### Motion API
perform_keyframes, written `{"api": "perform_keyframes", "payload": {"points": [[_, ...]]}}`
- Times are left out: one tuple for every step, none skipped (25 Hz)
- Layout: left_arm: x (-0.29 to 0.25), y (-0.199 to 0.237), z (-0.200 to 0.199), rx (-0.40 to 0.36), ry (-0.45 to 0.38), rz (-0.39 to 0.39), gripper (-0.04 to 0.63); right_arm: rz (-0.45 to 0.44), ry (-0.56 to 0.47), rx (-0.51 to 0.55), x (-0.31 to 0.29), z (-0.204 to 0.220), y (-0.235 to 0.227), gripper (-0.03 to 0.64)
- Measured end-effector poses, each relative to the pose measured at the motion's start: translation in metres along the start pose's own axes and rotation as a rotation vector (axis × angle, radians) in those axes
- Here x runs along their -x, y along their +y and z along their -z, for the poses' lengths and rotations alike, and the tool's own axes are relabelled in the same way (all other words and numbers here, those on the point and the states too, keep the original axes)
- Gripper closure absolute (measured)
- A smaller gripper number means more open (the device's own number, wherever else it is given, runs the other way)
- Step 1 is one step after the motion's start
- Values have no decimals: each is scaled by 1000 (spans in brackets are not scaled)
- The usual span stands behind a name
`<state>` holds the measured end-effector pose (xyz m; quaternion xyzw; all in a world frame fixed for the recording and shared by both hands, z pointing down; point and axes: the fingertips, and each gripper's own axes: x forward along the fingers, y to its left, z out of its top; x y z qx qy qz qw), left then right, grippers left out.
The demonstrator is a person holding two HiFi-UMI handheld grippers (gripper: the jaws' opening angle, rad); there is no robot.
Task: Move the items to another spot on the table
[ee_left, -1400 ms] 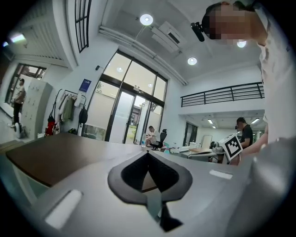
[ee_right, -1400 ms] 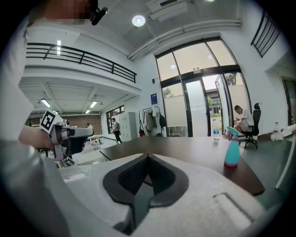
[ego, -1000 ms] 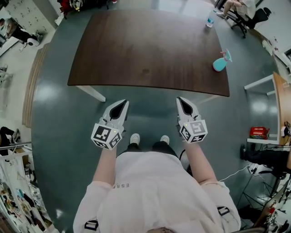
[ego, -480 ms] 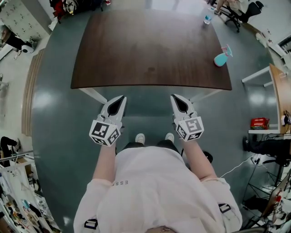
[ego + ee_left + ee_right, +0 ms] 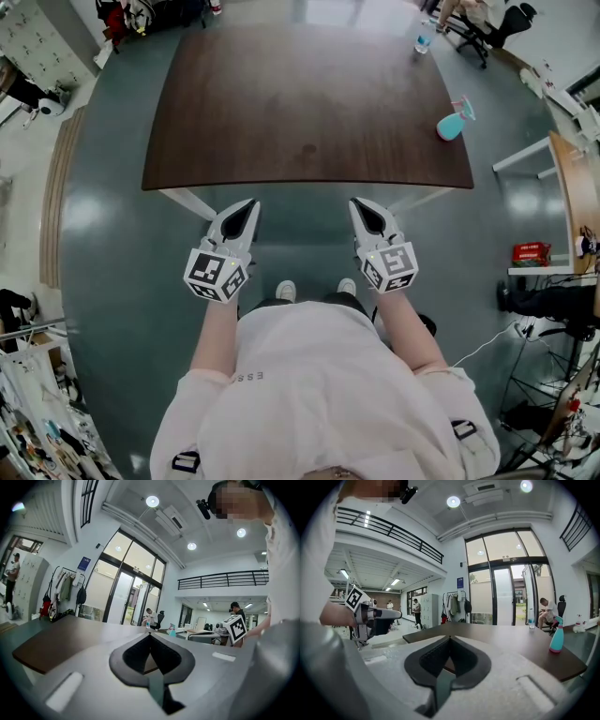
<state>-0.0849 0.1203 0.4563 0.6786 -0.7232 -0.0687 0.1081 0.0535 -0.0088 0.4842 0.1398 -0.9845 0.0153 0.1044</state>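
Note:
A teal spray bottle (image 5: 451, 125) stands near the right edge of the dark brown table (image 5: 300, 103), and a clear water bottle (image 5: 423, 37) stands at its far right corner. Both grippers hover over the floor just short of the table's near edge, holding nothing. My left gripper (image 5: 246, 208) is shut, its tips meeting (image 5: 150, 634). My right gripper (image 5: 361, 208) is shut too, tips together (image 5: 450, 638). The right gripper view shows the spray bottle (image 5: 556, 640) off to the right and the water bottle (image 5: 530, 622) farther back.
A white side table (image 5: 562, 159) and a red box (image 5: 530, 253) lie to the right of the brown table. A seated person on a chair (image 5: 487, 23) is beyond the far right corner. White table legs (image 5: 187, 199) stand under the near edge.
Both grippers have edged a little closer to the table's near edge, the right one drifting slightly left. Their jaws have stayed as they were.

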Motion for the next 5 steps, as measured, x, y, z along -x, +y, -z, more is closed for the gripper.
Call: {"api": "perform_keyframes", "payload": {"points": [[-2, -1, 0, 0, -1, 2, 578, -1, 1, 0, 0, 1, -1, 624], [-5, -3, 0, 0, -2, 4, 578, -1, 1, -1, 1, 1, -3, 624], [-7, -4, 0, -1, -3, 6, 578, 0, 1, -1, 1, 1, -5, 624], [-10, -6, 0, -2, -3, 8, 578, 1, 0, -2, 2, 2, -7, 624], [-12, -7, 0, -3, -3, 10, 578, 2, -1, -3, 3, 2, -9, 624]]}}
